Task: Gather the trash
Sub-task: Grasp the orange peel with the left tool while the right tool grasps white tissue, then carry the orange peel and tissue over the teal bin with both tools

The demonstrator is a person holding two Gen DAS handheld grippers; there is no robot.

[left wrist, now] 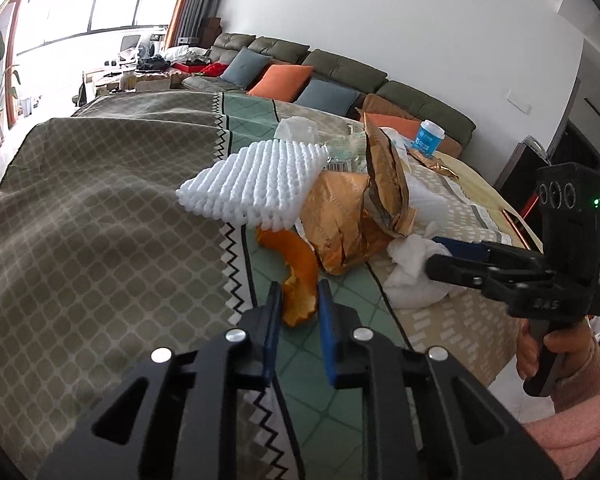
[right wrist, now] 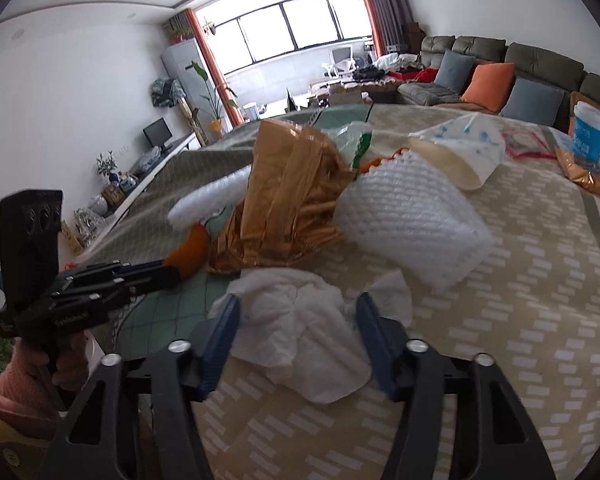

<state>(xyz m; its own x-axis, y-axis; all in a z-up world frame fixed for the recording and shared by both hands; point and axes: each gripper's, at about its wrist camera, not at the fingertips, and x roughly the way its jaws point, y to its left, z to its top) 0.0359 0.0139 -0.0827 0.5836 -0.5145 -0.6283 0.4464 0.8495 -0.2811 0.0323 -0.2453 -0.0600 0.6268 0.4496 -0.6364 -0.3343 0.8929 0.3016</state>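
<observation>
Pretty messy pile on the patterned tablecloth (left wrist: pixel 100 208) here. The white foam fruit net (left wrist: pixel 256 184) sits propped on top of the crinkled gold foil wrapper (left wrist: pixel 340 224), and its edge hangs right over the far end of the curved orange peel (left wrist: pixel 296 272). Behind that there's a torn brown-and-gold bag (left wrist: pixel 384 184) standing up, some clear plastic wrap (left wrist: pixel 340 152), and a second white foam net (right wrist: pixel 412 216) beside the wrapper. Further back is a white cup with a blue label (left wrist: pixel 428 138); can't tell what's in it. An olive sofa with orange and grey cushions (left wrist: pixel 340 68) runs along the wall.

Left gripper (left wrist: pixel 300 300): the blue pads are pinched in close on the near end of the orange peel, which lies on the green part of the cloth, so it's grasping the peel.

Right gripper (right wrist: pixel 298 320): jaws stand partly apart, straddling the crumpled white tissue (right wrist: pixel 300 328) on the beige part of the cloth. The tissue is between the pads but they don't look pressed into it yet, so it's not clamped.
</observation>
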